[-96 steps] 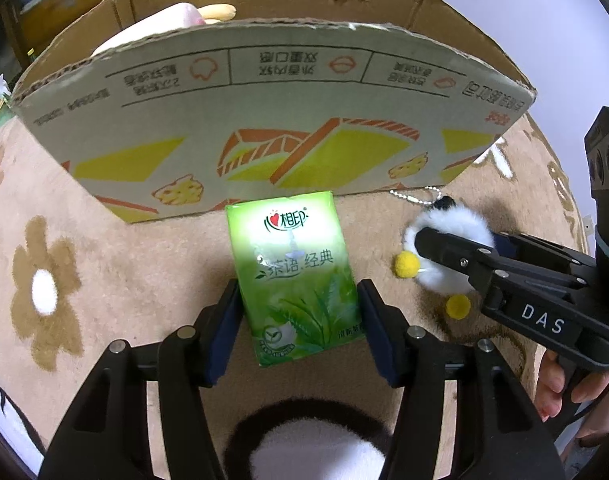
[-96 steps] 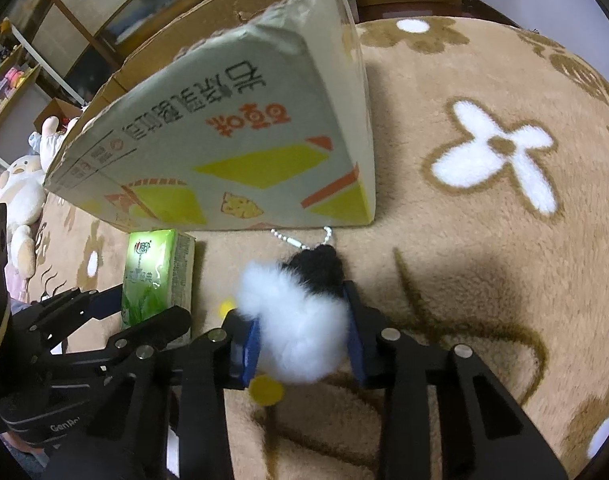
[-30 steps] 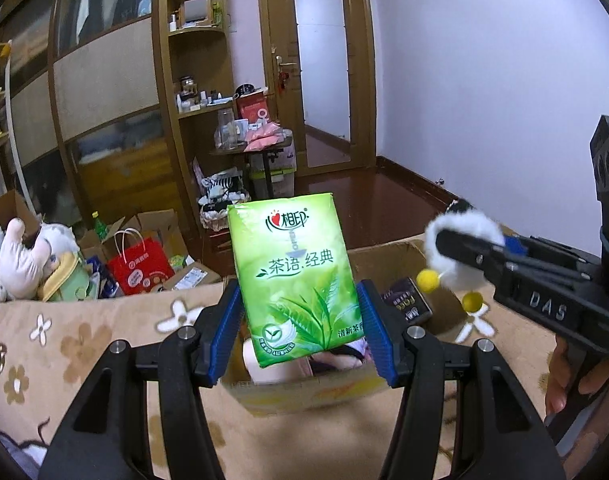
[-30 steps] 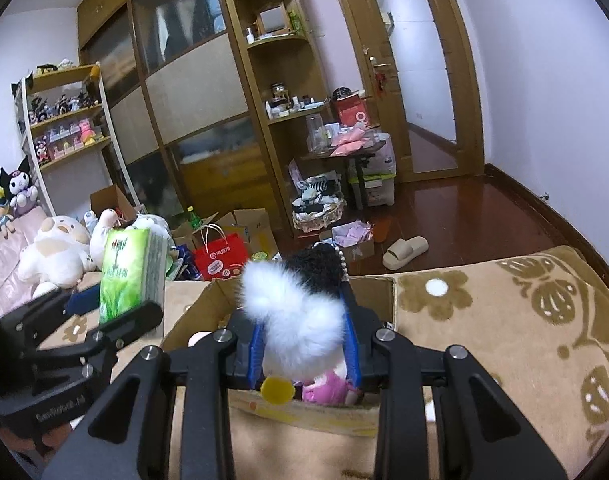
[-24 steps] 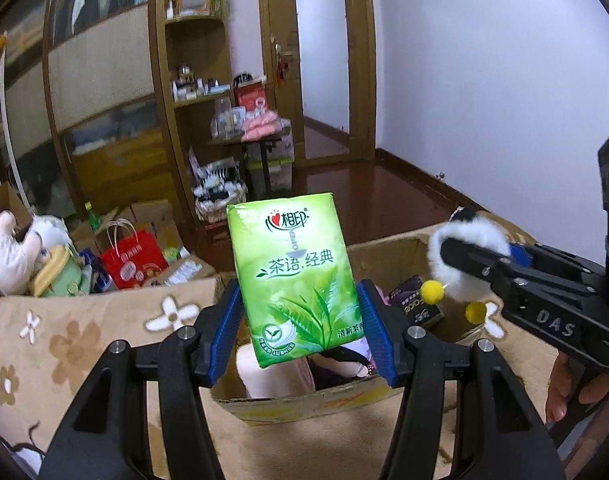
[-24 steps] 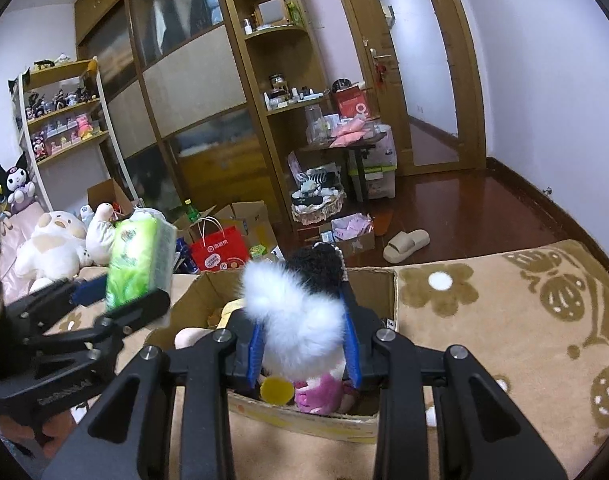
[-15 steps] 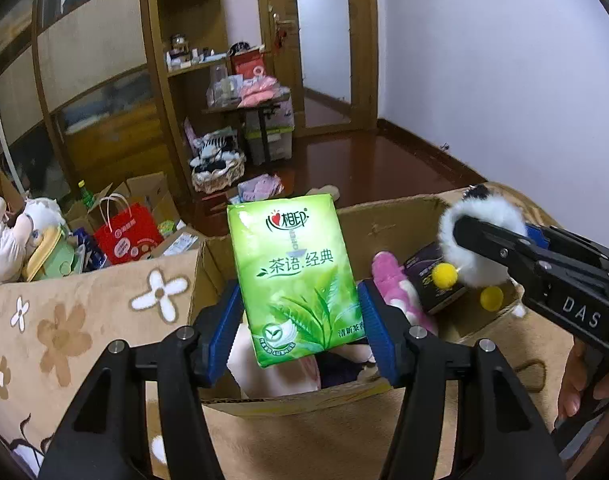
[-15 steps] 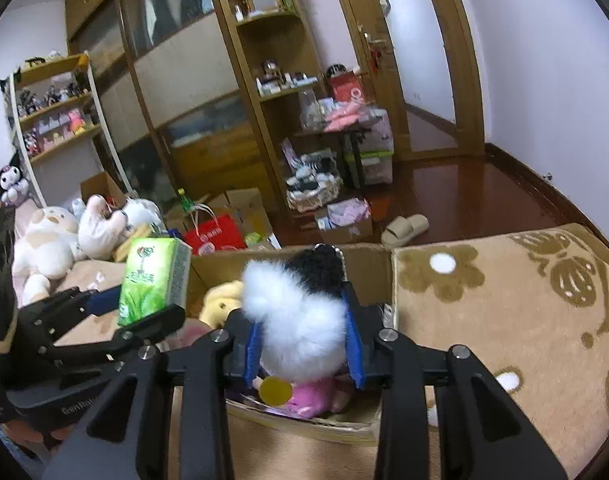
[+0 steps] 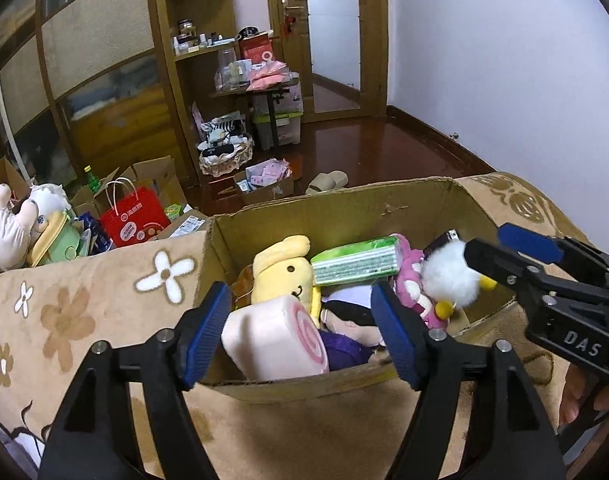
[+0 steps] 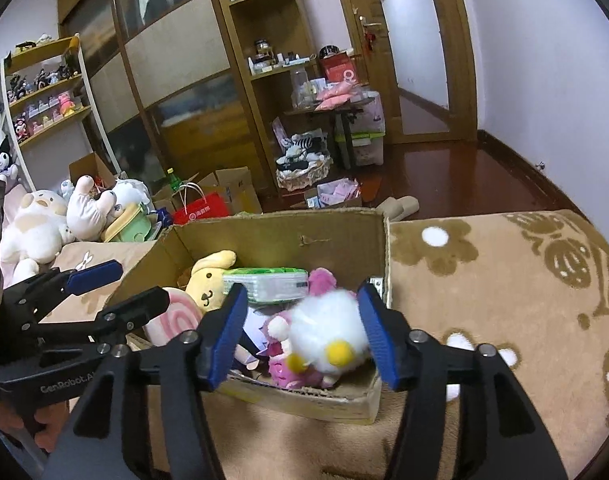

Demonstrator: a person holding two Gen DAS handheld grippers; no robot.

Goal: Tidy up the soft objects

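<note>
Both grippers spread wide, holding nothing: left gripper (image 9: 304, 330), right gripper (image 10: 302, 330). Tissue pack (image 9: 354, 261) and white pompom toy (image 10: 330, 332) lie inside cardboard box (image 10: 280, 236) among plush toys.

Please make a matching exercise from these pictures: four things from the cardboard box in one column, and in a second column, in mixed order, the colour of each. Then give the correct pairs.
Column A
1. tissue pack
2. pompom toy
3. floppy-eared plush
4. roll-shaped cushion

Column B
a. yellow
b. pale pink with a darker pink spiral on its end
c. green and white
d. fluffy white with small yellow balls

Pairs: 1-c, 2-d, 3-a, 4-b

All four lie in the cardboard box. Both the left gripper and the right gripper are open and hold nothing.
</note>
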